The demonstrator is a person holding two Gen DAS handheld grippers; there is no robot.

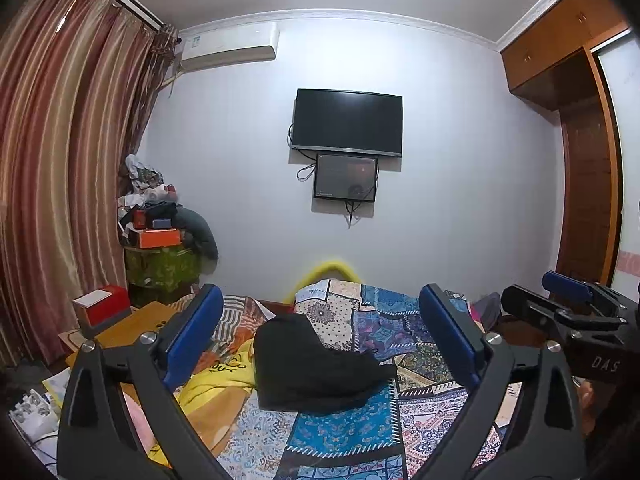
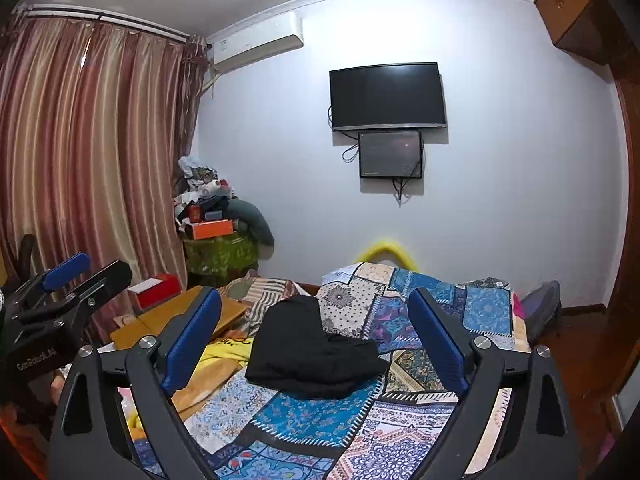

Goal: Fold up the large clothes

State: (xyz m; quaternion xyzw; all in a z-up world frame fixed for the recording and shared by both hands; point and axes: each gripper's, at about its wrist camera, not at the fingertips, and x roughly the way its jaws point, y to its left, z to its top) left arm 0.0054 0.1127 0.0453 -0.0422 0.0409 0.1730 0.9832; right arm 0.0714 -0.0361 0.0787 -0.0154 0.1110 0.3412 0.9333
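Note:
A black garment (image 1: 308, 364) lies in a loose heap on the patchwork bedspread (image 1: 348, 428); it also shows in the right wrist view (image 2: 312, 352) on the bedspread (image 2: 320, 420). My left gripper (image 1: 320, 340) is open and empty, held above the bed, with the garment seen between its blue fingers (image 1: 192, 336). My right gripper (image 2: 316, 336) is open and empty too, beside the left, also short of the garment. Each gripper shows at the edge of the other's view: the right (image 1: 568, 300), the left (image 2: 68, 276).
A yellow cloth (image 1: 216, 384) lies left of the black garment. A wooden table (image 1: 132, 324) with a red box (image 1: 104, 304) stands left of the bed. Curtains (image 1: 60, 160), a cluttered stand (image 1: 160, 240), a wall TV (image 1: 348, 122) and a wardrobe (image 1: 588, 200) surround the bed.

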